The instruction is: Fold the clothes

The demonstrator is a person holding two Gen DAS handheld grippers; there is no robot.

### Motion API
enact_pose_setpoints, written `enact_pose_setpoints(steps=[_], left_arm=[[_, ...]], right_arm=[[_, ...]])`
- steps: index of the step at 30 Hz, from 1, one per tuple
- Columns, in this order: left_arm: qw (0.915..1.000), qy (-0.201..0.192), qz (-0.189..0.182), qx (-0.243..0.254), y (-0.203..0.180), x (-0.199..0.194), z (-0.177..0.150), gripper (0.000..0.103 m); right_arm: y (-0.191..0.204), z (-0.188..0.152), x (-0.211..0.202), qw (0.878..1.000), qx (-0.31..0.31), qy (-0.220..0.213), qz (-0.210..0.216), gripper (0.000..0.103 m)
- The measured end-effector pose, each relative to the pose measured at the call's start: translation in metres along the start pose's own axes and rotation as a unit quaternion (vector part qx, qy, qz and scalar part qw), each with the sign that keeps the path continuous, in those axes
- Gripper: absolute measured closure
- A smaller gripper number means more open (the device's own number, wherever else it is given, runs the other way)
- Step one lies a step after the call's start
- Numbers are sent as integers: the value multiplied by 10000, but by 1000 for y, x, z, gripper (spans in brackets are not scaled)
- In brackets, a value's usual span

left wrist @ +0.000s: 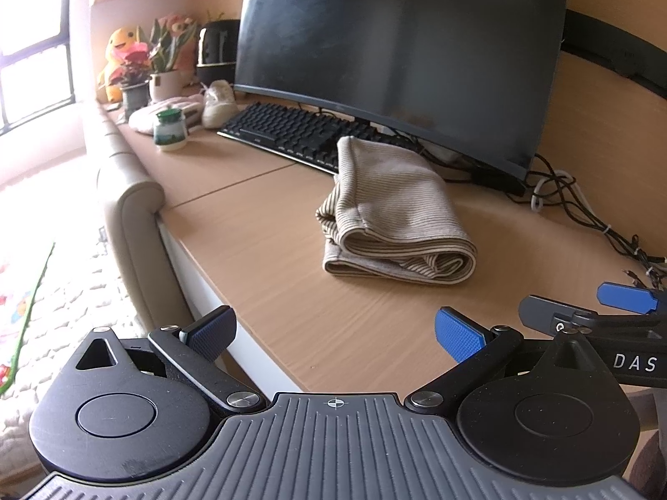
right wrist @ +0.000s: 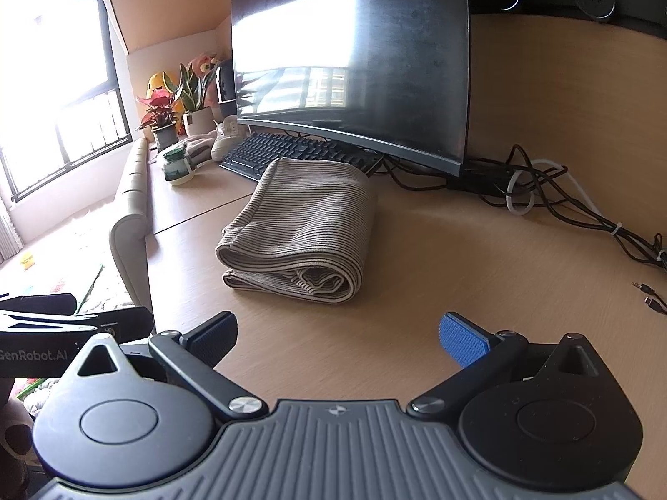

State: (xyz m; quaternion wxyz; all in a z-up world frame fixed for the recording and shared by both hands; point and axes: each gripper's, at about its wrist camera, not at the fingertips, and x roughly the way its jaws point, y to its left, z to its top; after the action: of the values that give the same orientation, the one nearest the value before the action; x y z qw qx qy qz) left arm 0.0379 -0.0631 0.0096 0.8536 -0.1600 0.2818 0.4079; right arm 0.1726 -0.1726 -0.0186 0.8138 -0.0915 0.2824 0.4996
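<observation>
Cloth (right wrist: 298,225), striped and folded into a soft stack of several layers, lies on the desk (right wrist: 458,275) just in front of the keyboard (right wrist: 287,152). It looks light and limp; its near rolled edge offers the best hold. Left gripper (left wrist: 333,335) and right gripper (right wrist: 338,339) hover level, short of that edge, both spread wide, holding nothing.

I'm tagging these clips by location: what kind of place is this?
Most likely a home desk in a bedroom or study: a curved monitor and keyboard stand on the wooden desk, with potted plants by the window and a folded striped garment in front.
</observation>
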Motion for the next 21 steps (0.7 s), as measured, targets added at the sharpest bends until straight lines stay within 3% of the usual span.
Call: enact_pose_setpoints(steps=[21], left_arm=[[10000,5,1,-40,1,1,-1,0]], right_arm=[[0,0,3,10000,23,57,23,0]])
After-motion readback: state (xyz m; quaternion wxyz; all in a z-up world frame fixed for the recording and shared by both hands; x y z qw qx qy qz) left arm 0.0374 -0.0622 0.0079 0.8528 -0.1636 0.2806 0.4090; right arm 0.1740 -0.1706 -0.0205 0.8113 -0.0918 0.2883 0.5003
